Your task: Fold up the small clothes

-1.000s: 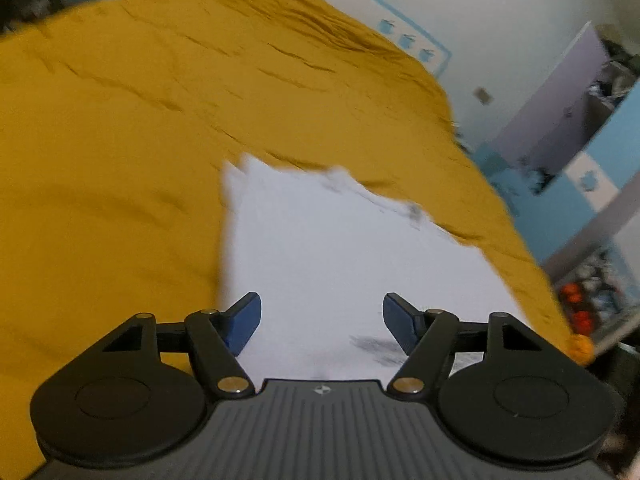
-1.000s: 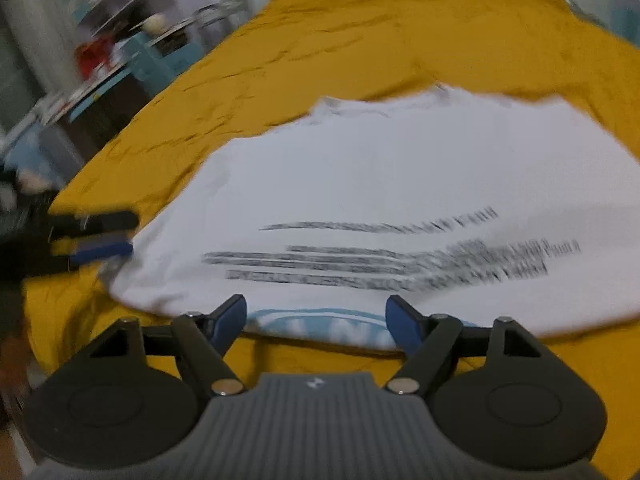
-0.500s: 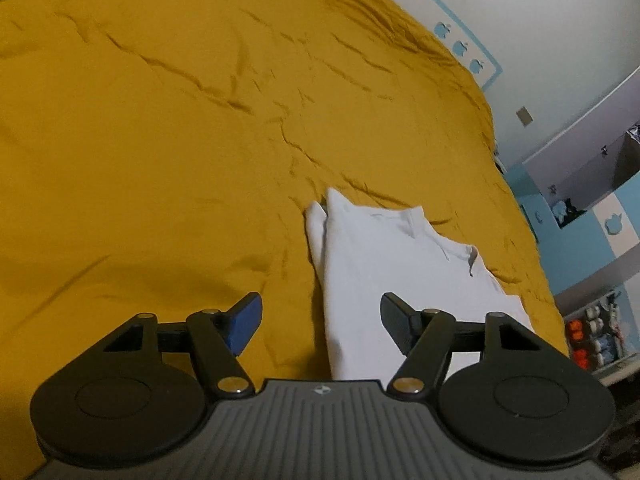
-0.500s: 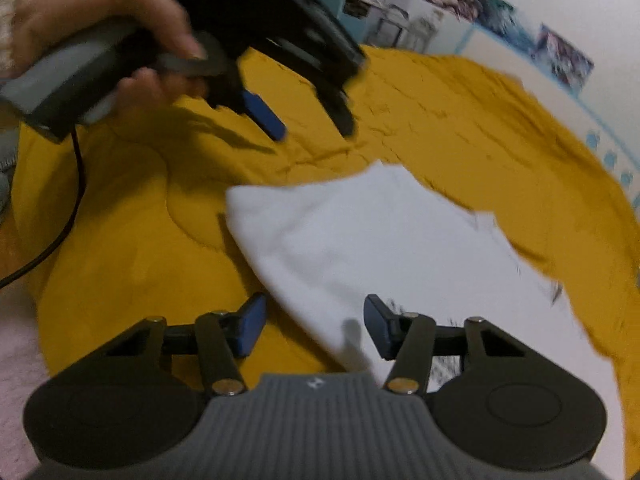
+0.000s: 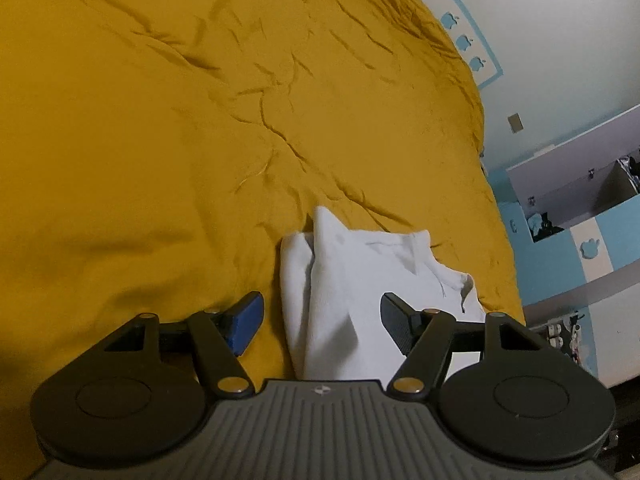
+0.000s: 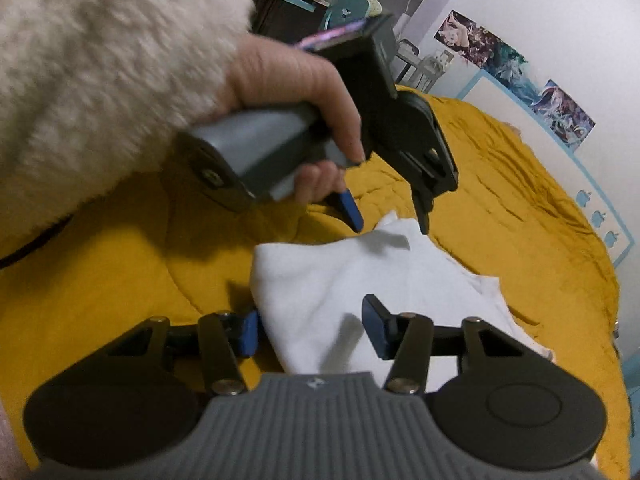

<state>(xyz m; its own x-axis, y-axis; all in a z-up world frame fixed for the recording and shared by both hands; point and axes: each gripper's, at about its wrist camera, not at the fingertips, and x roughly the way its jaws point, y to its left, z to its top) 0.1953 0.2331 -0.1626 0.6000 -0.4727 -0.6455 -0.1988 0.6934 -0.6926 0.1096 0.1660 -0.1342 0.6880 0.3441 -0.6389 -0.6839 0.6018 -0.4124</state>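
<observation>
A folded white garment [image 5: 352,292] lies on the mustard bedspread [image 5: 160,128]. My left gripper [image 5: 320,320] has its fingers spread wide over the garment's near edge. My right gripper [image 6: 310,330] is closing, with a corner of the cloth between its fingers, not yet pinched.

Indoor light, dim and warm, from overhead. Soft shadows of gripper fingers fall on the white garment [image 5: 360,288]. No glare. Strong fisheye bending at frame edges w/ dark corners. Fuzzy sleeve [image 6: 100,80] close to right wrist lens is blurred. Background shelves soft, noisy.
</observation>
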